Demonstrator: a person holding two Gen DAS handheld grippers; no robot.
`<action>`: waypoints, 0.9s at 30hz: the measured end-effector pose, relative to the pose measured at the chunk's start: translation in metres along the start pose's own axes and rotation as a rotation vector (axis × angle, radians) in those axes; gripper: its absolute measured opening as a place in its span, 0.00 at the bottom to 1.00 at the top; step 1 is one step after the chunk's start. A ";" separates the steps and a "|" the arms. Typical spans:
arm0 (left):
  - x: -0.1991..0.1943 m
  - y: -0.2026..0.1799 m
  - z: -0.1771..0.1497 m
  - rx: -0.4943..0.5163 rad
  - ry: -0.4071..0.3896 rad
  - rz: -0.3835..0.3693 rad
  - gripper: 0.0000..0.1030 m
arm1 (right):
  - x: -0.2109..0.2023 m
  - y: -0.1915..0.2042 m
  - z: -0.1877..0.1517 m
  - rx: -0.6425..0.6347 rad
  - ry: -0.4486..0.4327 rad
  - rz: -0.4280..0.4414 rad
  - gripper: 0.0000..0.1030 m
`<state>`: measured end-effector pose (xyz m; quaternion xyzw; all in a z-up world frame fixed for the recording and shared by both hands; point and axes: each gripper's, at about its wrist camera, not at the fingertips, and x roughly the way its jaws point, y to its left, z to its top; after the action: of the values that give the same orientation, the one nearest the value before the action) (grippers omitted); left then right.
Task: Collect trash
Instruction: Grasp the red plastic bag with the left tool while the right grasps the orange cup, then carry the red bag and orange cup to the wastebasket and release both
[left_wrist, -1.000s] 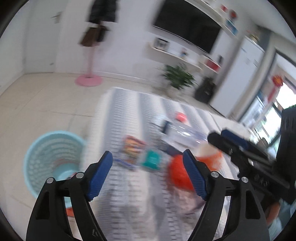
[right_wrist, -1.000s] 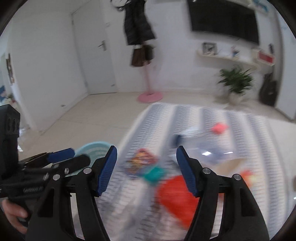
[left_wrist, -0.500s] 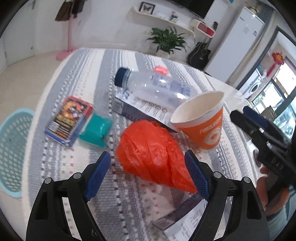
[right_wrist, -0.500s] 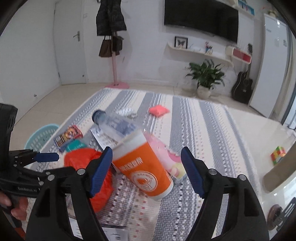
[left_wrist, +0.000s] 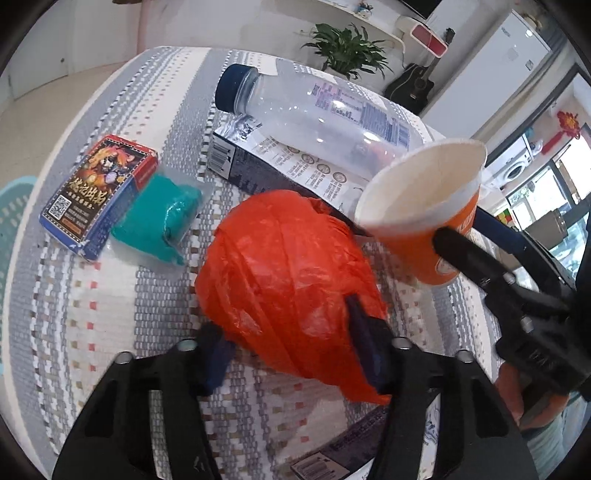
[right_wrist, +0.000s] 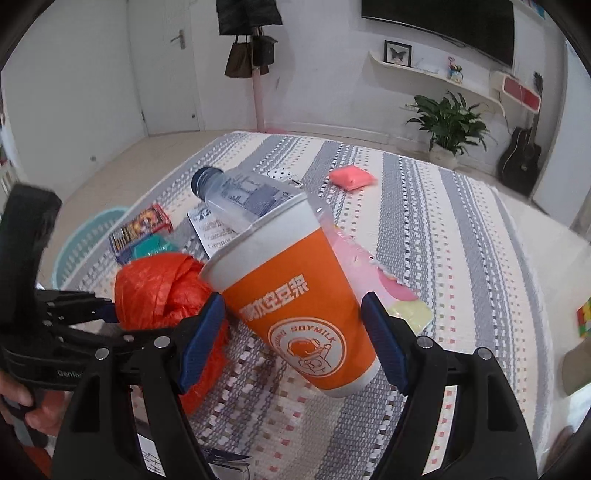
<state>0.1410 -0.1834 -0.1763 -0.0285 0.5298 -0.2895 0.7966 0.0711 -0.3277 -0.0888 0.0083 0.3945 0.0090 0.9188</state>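
Striped tablecloth (left_wrist: 110, 314), left gripper (left_wrist: 291, 347) now closer, straddling orange bag (left_wrist: 288, 269), right gripper (right_wrist: 293, 332) wide around cup (right_wrist: 295, 295)

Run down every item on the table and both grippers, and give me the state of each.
orange plastic bag: crumpled, between the left gripper's fingers.
paper cup: tilted, empty, between the right gripper's open fingers.
plastic bottle: lying down, capped.
card box: lying flat, closed.
teal packet: lying flat.
pink packet: lying apart from the pile.
laundry basket: upright on the floor.
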 end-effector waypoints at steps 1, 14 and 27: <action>-0.001 0.000 0.000 0.004 -0.003 0.001 0.41 | 0.000 0.003 0.000 -0.004 0.001 -0.001 0.66; -0.072 0.028 -0.005 0.001 -0.104 0.025 0.24 | -0.015 0.029 -0.008 -0.035 0.059 0.095 0.36; -0.158 0.102 -0.023 -0.046 -0.234 0.117 0.24 | 0.002 0.066 0.009 -0.102 0.084 0.047 0.75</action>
<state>0.1224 -0.0151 -0.0915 -0.0493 0.4406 -0.2252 0.8676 0.0789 -0.2620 -0.0826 -0.0294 0.4315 0.0510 0.9002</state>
